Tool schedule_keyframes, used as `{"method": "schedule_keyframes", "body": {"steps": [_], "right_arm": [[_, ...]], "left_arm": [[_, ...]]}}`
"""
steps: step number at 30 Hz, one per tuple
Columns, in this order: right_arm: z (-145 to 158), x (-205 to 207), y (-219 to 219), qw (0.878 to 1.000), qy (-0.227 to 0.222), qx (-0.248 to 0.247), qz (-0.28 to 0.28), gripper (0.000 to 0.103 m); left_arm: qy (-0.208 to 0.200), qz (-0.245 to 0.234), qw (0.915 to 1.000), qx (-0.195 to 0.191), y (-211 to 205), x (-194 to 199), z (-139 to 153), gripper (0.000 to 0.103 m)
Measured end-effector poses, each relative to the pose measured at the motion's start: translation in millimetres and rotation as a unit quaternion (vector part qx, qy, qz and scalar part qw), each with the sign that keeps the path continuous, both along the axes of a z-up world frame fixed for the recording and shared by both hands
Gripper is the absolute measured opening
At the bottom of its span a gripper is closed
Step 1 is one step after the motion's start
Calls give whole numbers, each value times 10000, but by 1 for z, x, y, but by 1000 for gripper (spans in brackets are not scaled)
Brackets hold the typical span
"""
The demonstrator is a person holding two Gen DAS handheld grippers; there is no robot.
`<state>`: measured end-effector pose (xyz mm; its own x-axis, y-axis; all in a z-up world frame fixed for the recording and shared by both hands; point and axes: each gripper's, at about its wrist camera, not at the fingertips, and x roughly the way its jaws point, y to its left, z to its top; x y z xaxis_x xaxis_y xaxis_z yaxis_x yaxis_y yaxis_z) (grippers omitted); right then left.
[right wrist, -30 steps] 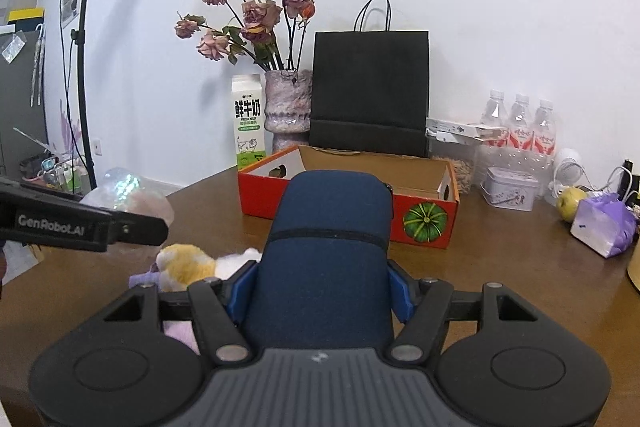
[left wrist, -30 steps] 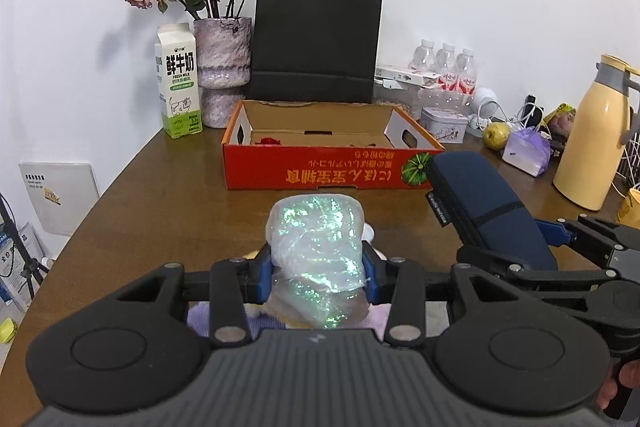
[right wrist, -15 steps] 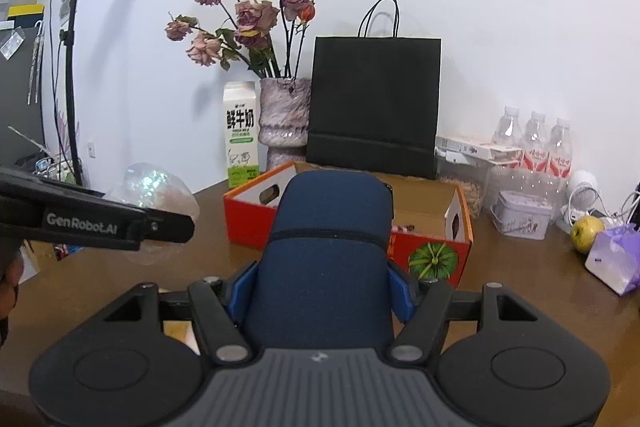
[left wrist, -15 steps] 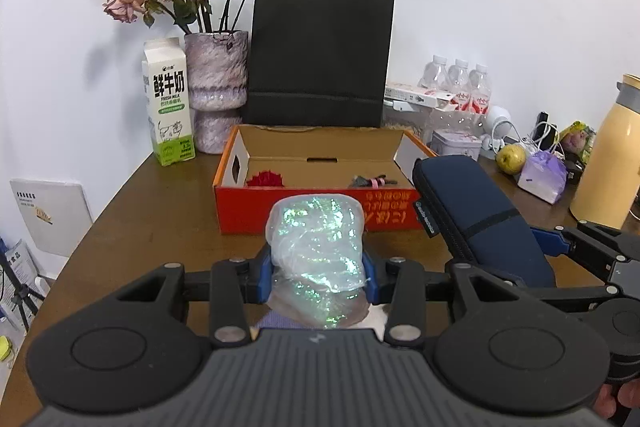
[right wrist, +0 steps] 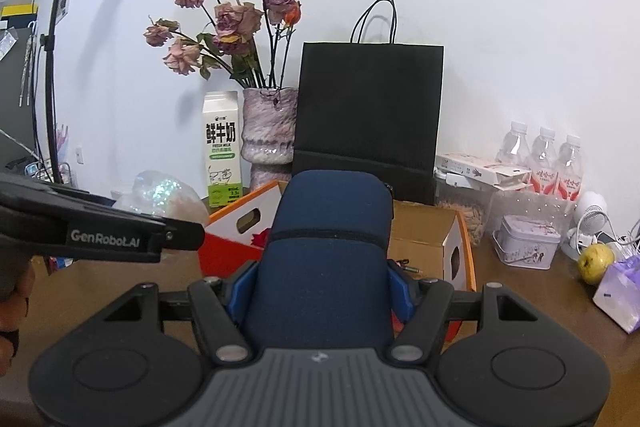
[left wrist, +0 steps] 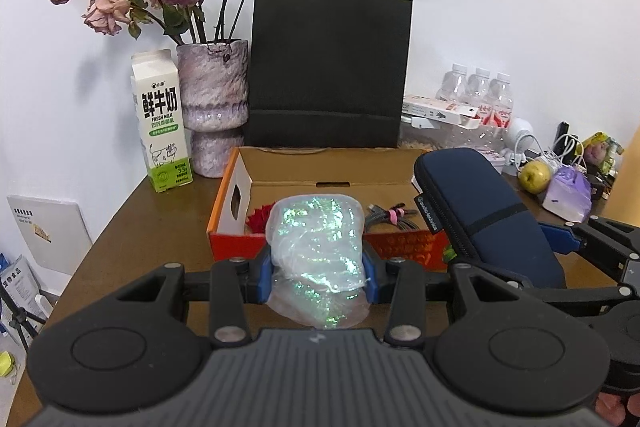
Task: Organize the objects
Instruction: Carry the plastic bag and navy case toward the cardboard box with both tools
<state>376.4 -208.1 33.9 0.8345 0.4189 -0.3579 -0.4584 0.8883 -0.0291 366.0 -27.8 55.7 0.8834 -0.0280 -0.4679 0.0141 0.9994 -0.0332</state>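
Brown worktop (left wrist: 132,227): we keep left hand-held gripper (left wrist: 318,277) clamping iridescent bag (left wrist: 316,251), right hand-held gripper (right wrist: 320,291) clamping navy case (right wrist: 328,251), level, clearing orange box (left wrist: 224,211) rim.

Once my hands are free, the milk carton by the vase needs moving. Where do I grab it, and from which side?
Probably grip the milk carton across its flat side walls at mid-height, coming from the front along the table edge. It stands upright with straight panels, while the gabled top slopes, and the vase crowds its right side.
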Motion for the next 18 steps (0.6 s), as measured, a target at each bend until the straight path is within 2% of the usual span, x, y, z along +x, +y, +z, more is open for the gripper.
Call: {"method": "schedule_keyframes", "body": {"steps": [18], "right_arm": [[14,75,23,9997,130,-177,-63,65]], "left_arm": [[37,79,9999,149,0,81,20,42]]}}
